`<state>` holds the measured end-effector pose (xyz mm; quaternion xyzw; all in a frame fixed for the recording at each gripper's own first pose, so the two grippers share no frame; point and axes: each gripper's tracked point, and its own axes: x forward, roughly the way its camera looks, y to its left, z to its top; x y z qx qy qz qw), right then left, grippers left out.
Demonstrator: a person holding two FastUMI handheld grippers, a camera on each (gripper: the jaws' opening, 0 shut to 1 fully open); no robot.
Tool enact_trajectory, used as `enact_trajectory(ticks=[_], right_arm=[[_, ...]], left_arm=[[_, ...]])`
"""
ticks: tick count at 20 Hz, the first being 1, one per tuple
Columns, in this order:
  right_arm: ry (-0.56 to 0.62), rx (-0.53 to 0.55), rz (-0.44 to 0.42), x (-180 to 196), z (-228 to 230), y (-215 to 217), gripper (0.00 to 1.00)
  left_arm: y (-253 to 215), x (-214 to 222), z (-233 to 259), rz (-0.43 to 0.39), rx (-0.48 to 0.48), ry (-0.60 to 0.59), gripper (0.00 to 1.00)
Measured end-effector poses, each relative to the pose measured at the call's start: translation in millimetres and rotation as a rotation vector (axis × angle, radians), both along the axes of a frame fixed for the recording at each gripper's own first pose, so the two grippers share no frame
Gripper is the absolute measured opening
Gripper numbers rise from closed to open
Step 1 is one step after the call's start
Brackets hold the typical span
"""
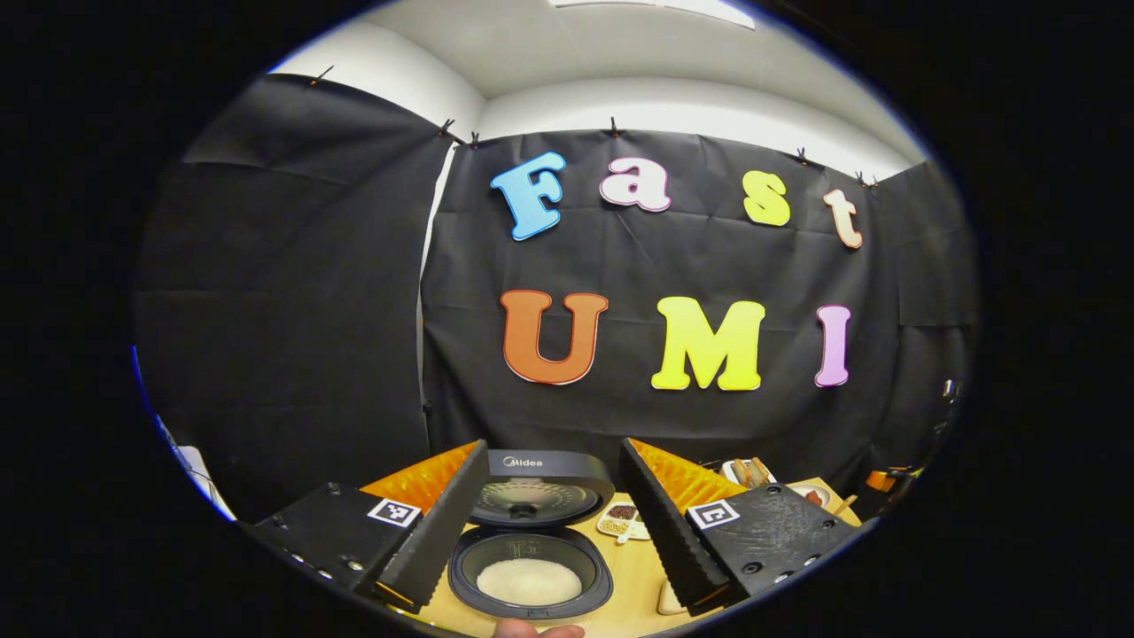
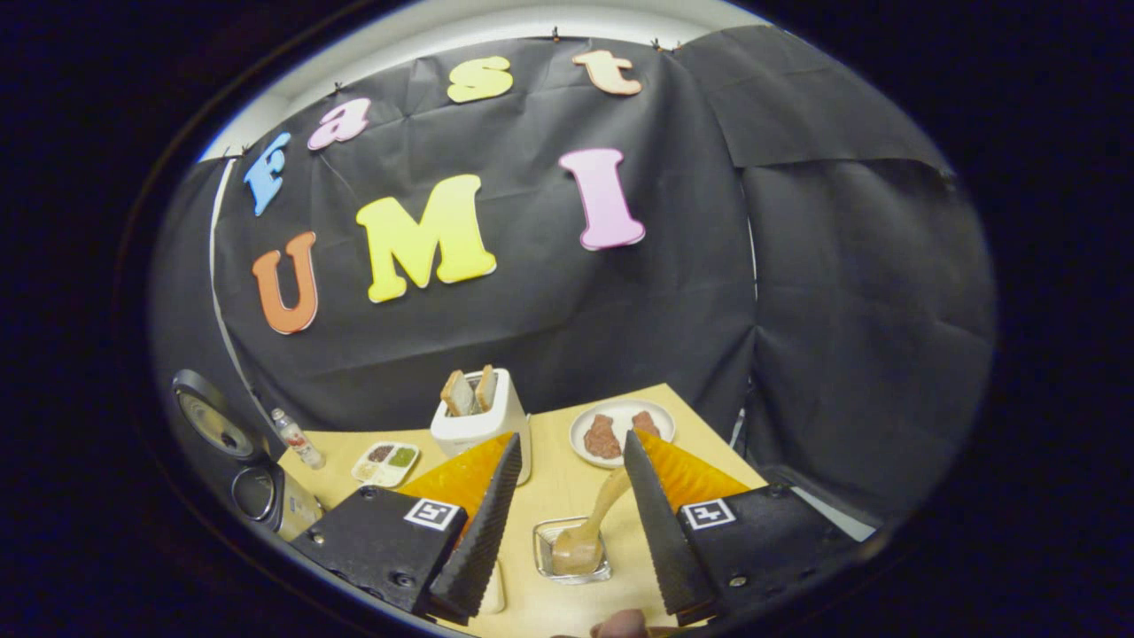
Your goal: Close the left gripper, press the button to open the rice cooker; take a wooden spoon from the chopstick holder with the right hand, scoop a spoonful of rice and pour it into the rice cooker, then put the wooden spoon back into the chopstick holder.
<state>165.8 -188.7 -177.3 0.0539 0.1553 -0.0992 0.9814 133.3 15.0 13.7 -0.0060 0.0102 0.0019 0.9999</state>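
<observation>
In the left gripper view the black rice cooker (image 1: 532,567) stands open, lid (image 1: 540,492) raised, with white rice lying in its inner pot. My left gripper (image 1: 552,452) hangs open above and in front of it, one finger on each side of the cooker. In the right gripper view a wooden spoon (image 2: 589,532) rests with its bowl in a small clear square dish (image 2: 542,554) and its handle leaning up toward the right-hand finger (image 2: 656,523). My right gripper (image 2: 572,439) is open around the spoon and dish, not pressing on either. The open rice cooker (image 2: 252,483) also stands at far left.
On the wooden table (image 2: 567,487) are a white toaster (image 2: 483,421) holding bread slices, a white plate (image 2: 620,430) with brownish food, a small compartment tray (image 2: 385,462) and a small bottle (image 2: 297,439). The same tray (image 1: 620,518) lies right of the cooker.
</observation>
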Motion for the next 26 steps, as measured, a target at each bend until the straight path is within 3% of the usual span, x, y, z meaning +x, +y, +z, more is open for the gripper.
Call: enact_trajectory(ticks=[3,8,14,17,21,26], right_arm=[[-0.060,-0.073,-0.006,-23,36,1,1.00],[-0.100,-0.081,-0.011,-72,65,14,0.97],[-0.070,-0.126,-0.092,-133,59,6,1.00],[-0.039,-0.143,-0.152,-155,49,-12,1.00],[-0.029,-0.117,-0.196,-165,50,-28,0.97],[-0.033,-0.126,-0.154,-152,54,-21,1.00]], left_arm=[[8,20,-3,0.011,0.000,0.007,0.94],[21,68,-14,0.016,0.044,0.025,0.94],[47,121,-36,0.040,0.111,0.074,0.94],[51,140,-47,0.037,0.091,0.124,0.94],[43,145,-70,0.025,0.083,0.206,0.95],[26,132,-84,-0.002,0.042,0.272,0.96]])
